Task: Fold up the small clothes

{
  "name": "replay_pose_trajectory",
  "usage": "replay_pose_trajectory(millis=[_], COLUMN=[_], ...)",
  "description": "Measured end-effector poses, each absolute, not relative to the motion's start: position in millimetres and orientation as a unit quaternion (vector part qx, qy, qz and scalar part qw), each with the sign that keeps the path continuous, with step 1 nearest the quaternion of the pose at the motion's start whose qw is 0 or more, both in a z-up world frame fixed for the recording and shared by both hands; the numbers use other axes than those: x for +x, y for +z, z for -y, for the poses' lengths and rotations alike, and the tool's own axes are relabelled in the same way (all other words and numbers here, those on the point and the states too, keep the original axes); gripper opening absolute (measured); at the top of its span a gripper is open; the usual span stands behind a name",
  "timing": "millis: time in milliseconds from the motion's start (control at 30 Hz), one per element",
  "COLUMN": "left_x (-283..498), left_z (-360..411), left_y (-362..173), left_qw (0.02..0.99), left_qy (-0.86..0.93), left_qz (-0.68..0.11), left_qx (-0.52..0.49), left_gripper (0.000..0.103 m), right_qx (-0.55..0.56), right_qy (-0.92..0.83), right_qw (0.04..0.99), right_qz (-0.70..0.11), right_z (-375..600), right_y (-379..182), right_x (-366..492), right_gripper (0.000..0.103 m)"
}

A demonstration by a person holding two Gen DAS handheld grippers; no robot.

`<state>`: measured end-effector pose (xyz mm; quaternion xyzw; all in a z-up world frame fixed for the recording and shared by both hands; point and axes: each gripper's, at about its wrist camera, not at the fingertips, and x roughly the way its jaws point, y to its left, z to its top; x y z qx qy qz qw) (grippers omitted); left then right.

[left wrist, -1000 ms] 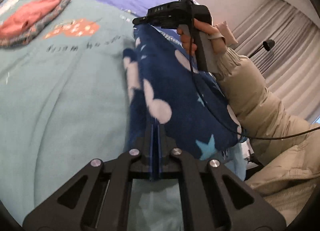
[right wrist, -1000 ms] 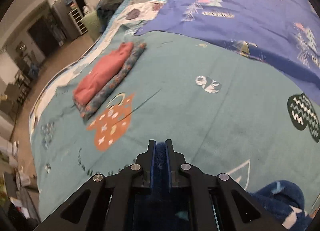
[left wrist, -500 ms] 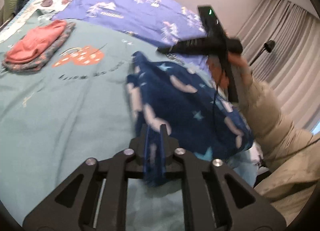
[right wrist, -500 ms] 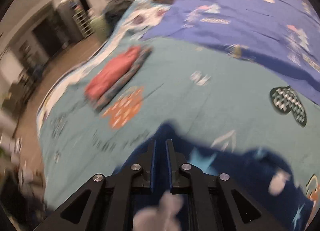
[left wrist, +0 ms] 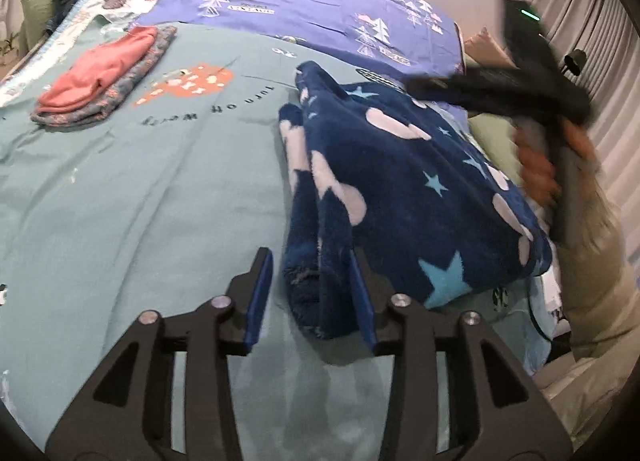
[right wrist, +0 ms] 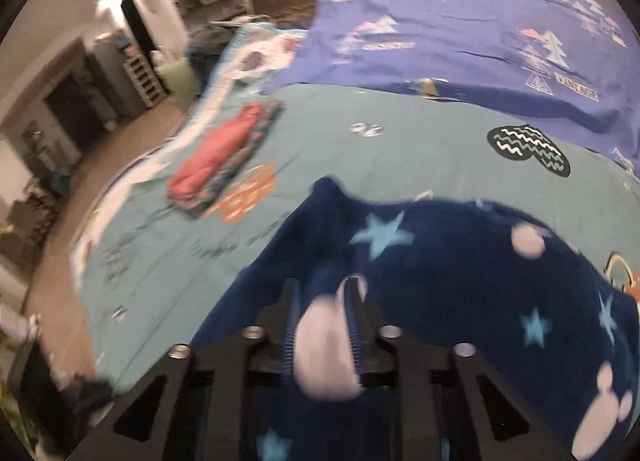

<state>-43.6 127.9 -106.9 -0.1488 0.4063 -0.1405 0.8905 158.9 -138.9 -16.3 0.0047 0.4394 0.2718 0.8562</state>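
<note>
A fluffy navy garment (left wrist: 400,181) with pale blobs and light blue stars lies on the teal bedspread (left wrist: 120,189). My left gripper (left wrist: 310,285) is open, its jaws wide apart, with the garment's near edge lying between them. My right gripper (right wrist: 322,321) is partly open with the navy garment (right wrist: 440,281) bunched between its fingers; the view is blurred. In the left wrist view the right gripper body (left wrist: 520,89) hovers blurred over the garment's far right side.
A folded pink garment on a patterned one (left wrist: 100,77) lies at the far left of the bed; it also shows in the right wrist view (right wrist: 220,153). A purple sheet (left wrist: 320,1) covers the bed's far side. Curtains (left wrist: 612,61) hang at right.
Both grippers held the navy garment up, then lowered it onto the bed. My left gripper has opened and let go. My right gripper's jaws have parted.
</note>
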Motion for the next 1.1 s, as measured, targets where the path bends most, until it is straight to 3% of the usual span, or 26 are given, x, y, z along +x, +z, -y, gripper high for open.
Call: replay_pose_trajectory(millis=[100,300,500,700,1100], left_x=[-43,-46,-49,-52,-70], left_z=[-124,-111,-105,-134,-188], left_y=[-104,-96,-87,-80,-80], left_qw=[0.894,0.899,0.905,0.913,0.912], left_qy=[-0.13,-0.128,-0.121,-0.079,-0.038], left_qz=[-0.406,-0.401,-0.395,-0.38,-0.363], left_qx=[-0.137,-0.121,-0.104,-0.127,-0.185], left_gripper=[0.055,0.068,0.072,0.075,0.08], right_qx=[-0.036,-0.049,-0.038,-0.088,-0.308], right_qy=[0.285,0.289,0.269,0.266,0.236], right_qw=[0.86,0.856,0.867,0.892,0.899], right_qz=[-0.422,-0.427,-0.417,-0.354,-0.2], right_z=[146,162,180,167,49], right_y=[-19,-40,-50,-46,-75], right_x=[110,35,-1,-46,-91], right_gripper=[0.04,0.041,0.042,0.061,0.076])
